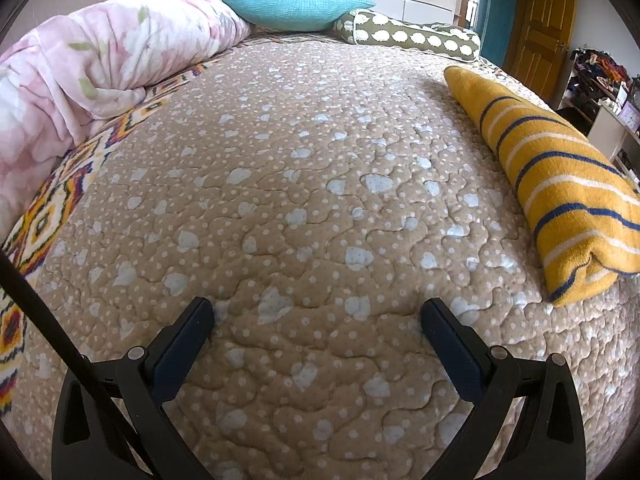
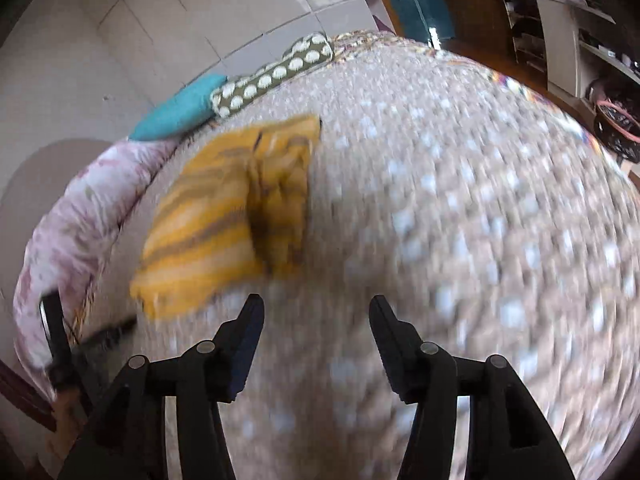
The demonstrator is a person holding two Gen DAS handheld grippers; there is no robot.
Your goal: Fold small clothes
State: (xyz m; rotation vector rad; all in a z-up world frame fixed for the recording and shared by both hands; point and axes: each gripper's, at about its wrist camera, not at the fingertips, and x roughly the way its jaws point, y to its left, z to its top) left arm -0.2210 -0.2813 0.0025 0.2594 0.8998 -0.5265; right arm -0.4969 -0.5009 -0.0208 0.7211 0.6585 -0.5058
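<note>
The left hand-held gripper (image 1: 316, 312) hangs wide open and empty over the bed's beige quilt (image 1: 320, 160). The right hand-held gripper (image 2: 316, 310) is part open, holding nothing. The folded yellow striped garment (image 1: 560, 176) lies on the quilt, near its right edge, below the dotted bolster (image 1: 412, 36).

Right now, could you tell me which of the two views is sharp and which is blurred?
Left wrist view: sharp, the striped garment and quilt crisp, only fisheye bending. Right wrist view: motion-smeared, garment and quilt streaked; its fingers stay sharp.
</note>
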